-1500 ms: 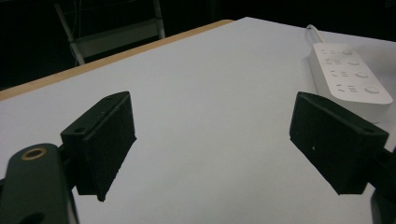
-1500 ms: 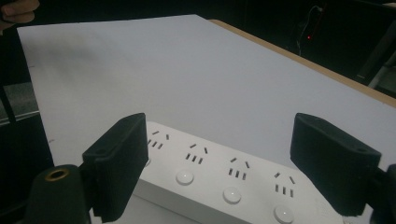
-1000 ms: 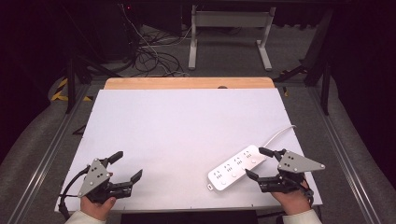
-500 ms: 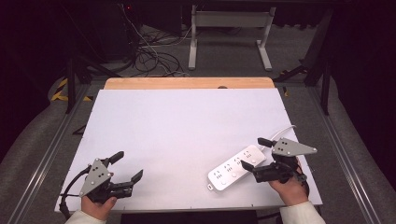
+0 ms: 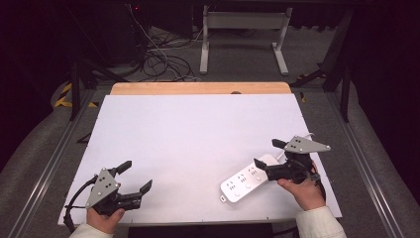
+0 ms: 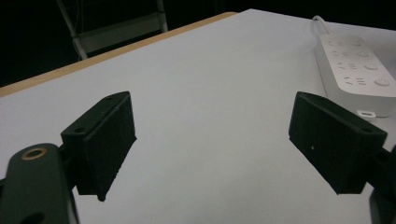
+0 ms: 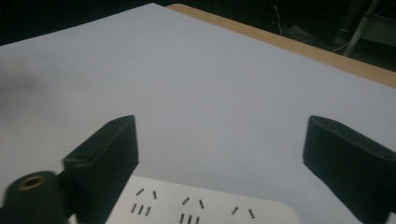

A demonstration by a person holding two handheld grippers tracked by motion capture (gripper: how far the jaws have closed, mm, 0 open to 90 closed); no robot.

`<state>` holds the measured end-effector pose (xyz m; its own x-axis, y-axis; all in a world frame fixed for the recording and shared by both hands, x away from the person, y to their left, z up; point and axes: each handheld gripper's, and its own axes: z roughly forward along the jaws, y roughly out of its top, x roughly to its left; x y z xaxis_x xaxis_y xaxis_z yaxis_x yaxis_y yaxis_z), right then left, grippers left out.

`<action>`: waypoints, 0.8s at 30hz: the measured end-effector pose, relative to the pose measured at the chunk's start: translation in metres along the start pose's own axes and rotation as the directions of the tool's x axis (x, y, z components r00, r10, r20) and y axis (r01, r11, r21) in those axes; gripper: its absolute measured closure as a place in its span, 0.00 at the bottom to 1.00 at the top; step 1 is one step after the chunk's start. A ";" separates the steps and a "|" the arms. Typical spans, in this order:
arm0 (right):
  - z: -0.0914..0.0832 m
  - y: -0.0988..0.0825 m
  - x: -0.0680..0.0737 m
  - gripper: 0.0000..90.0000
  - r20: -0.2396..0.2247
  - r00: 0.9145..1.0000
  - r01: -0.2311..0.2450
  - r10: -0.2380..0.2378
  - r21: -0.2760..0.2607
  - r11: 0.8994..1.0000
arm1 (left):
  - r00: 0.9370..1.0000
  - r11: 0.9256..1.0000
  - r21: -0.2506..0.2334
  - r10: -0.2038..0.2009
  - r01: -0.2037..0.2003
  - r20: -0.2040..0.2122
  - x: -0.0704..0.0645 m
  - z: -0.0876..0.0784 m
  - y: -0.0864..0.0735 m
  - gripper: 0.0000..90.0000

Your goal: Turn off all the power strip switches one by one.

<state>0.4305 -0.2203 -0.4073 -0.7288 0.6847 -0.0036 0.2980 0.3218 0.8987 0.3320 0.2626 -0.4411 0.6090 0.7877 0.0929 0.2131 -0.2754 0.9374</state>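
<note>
Since the earlier frames, my right gripper (image 5: 270, 154) has travelled forward and leftward over the far end of the power strip (image 5: 249, 181), while my left gripper (image 5: 137, 176) has kept its station at the near left edge of the table (image 5: 198, 129).

Near field: both of my hands sit at the table's near edge. On the left, my jaws stand wide apart with nothing between them, hovering low over bare white surface; I judge this hand to be parked, waiting out of the way. In the left gripper view the power strip (image 6: 357, 74) lies well off toward the right, its white cord leading away from its far end.

Middle field: the power strip lies flat on the near right part of the table, set diagonally, its near end pointing toward the table's front edge. My right jaws are likewise spread apart, one on either side of the strip's far end and above it, not touching it as far as I can tell. I judge this straddling pose to be an approach for gripping the strip across its width.

Appearance: the strip is a white, rounded bar; the right gripper view shows its top (image 7: 201, 207) with rows of dark socket slots, and the left gripper view shows round buttons and a small port in its end face.

Far field: a wooden strip (image 5: 198, 88) borders the table's back edge; beyond lie dark floor and cables.
</note>
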 end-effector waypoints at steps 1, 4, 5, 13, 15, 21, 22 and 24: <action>0.000 0.000 0.000 0.14 0.000 1.000 0.000 0.000 0.000 1.000 | 1.000 1.000 0.000 0.000 0.000 -0.001 0.000 0.000 0.000 0.17; 0.003 0.000 -0.006 0.21 0.021 1.000 -0.013 0.013 0.010 1.000 | 1.000 1.000 -0.001 0.003 -0.003 -0.003 0.001 0.000 0.000 0.17; 0.004 0.001 -0.008 0.22 0.013 1.000 -0.021 0.020 0.016 1.000 | 1.000 1.000 0.000 0.002 -0.002 -0.005 0.001 -0.001 0.000 0.17; 0.002 0.003 -0.011 0.44 0.046 0.999 -0.015 0.014 0.034 0.999 | 1.000 1.000 -0.002 0.006 -0.006 -0.005 0.000 0.000 0.000 0.17; 0.001 0.004 -0.011 0.49 0.051 0.999 -0.007 0.005 0.038 0.999 | 1.000 1.000 -0.002 0.006 -0.006 -0.006 0.000 0.000 0.000 0.17; -0.003 0.006 -0.009 0.83 0.070 0.996 0.047 -0.055 0.106 0.993 | 1.000 1.000 0.003 0.005 -0.005 -0.004 0.000 0.000 0.000 0.17; -0.003 0.007 -0.008 0.87 0.106 0.991 0.065 -0.077 0.116 0.991 | 1.000 1.000 0.005 0.006 -0.006 -0.005 0.000 0.000 0.000 0.17; -0.003 0.008 -0.006 0.89 0.188 0.976 0.090 -0.111 0.120 0.989 | 1.000 1.000 0.006 0.004 -0.004 -0.003 0.000 0.000 0.000 0.17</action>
<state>0.4352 -0.2236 -0.3984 -0.6283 0.7554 -0.1858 0.3032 0.4578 0.8357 0.3320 0.2623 -0.4412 0.6071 0.7886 0.0975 0.2154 -0.2814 0.9351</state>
